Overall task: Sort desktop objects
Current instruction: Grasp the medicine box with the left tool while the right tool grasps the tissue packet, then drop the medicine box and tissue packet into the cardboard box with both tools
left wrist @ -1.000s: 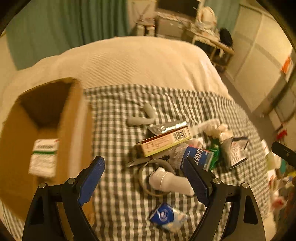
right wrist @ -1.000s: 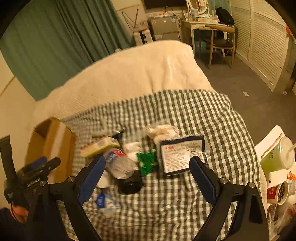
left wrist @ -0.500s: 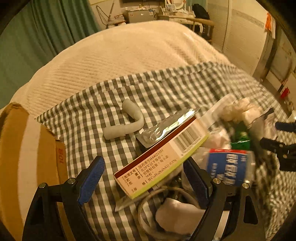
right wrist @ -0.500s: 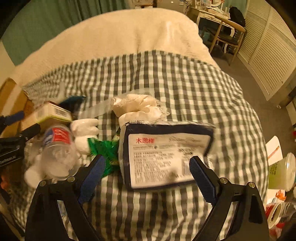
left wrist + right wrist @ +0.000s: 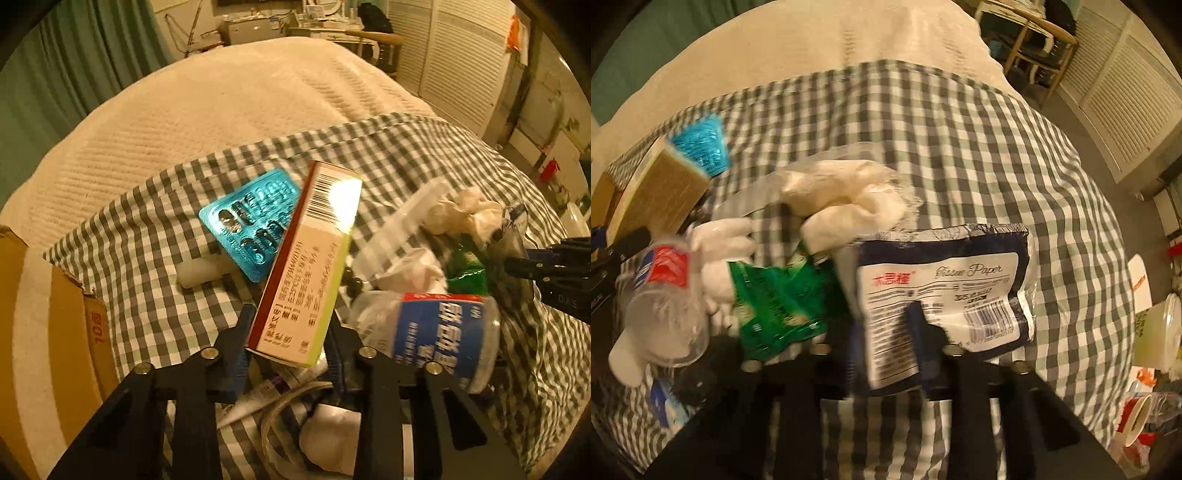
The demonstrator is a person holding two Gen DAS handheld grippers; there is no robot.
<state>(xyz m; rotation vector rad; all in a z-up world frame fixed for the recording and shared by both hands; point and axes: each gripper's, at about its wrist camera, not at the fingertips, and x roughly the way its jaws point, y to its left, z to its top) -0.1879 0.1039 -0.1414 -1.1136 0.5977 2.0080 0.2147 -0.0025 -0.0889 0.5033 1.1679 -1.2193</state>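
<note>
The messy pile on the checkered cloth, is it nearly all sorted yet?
Not nearly. Nothing shows as sorted in these views. In hand: the left gripper is shut on the medicine box, and the right gripper on the tissue paper pack. Left on the cloth: blue blister pack, water bottle, green wrapper and crumpled tissue.
</note>
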